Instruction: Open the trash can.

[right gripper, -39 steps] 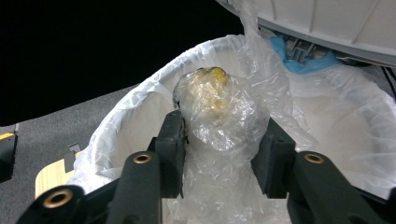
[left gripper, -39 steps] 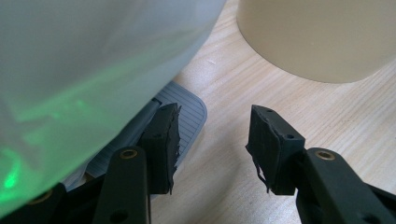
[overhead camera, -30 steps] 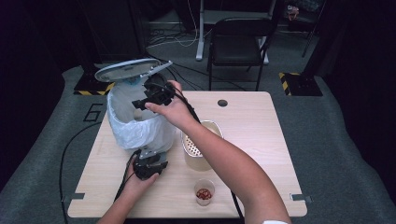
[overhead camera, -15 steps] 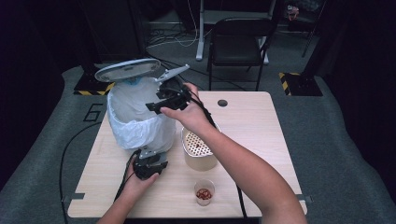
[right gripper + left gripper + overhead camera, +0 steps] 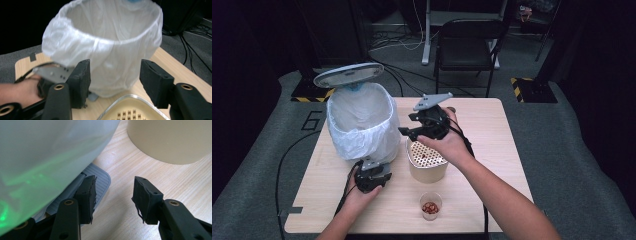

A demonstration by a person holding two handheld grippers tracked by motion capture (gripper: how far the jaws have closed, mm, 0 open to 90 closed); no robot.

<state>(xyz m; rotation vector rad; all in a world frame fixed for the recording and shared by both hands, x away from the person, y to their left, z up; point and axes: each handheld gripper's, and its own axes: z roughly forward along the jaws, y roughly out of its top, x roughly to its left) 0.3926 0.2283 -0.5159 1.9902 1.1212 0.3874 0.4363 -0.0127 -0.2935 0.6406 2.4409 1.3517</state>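
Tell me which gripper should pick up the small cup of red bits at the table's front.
Probably the right gripper: it hangs free and open above the beige container, while the left gripper sits at the bin's pedal. The cup lies between both.

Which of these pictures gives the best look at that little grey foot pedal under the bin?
The left gripper view: the pedal lies close, its ribbed grey top plain beside the bin liner. In the high view the left gripper sits over that spot, so the pedal is hard to make out. The right gripper view gives a small grey corner.
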